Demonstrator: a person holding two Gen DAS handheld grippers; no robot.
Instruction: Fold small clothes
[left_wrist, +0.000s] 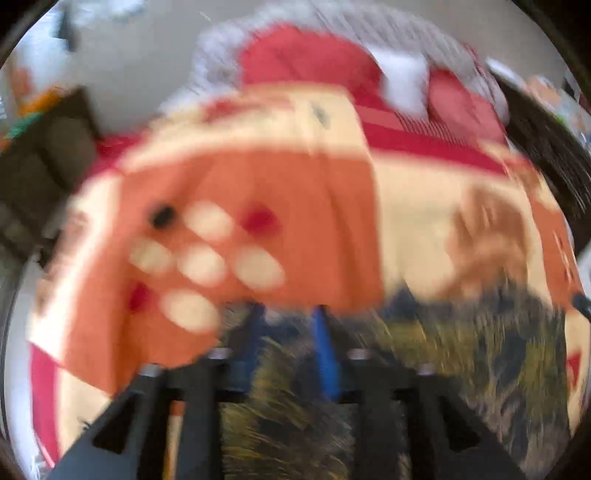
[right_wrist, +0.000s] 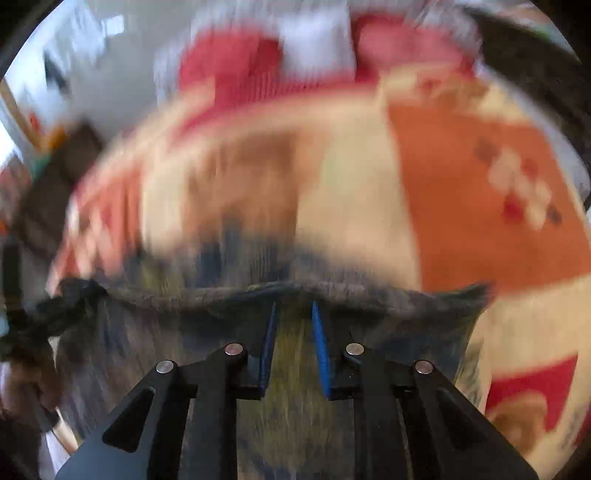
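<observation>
Both views are motion-blurred. A small dark garment with olive and grey mottling hangs across the front of the right wrist view, its top hem running just beyond my right gripper, whose blue pads close on the cloth with a narrow gap. In the left wrist view the same garment lies under and between the blue pads of my left gripper, which also seems closed on it. Behind lies an orange, cream and red patterned blanket.
A pile of red, white and grey clothes sits at the blanket's far side, also in the right wrist view. Dark furniture stands at the left and a dark object at the right.
</observation>
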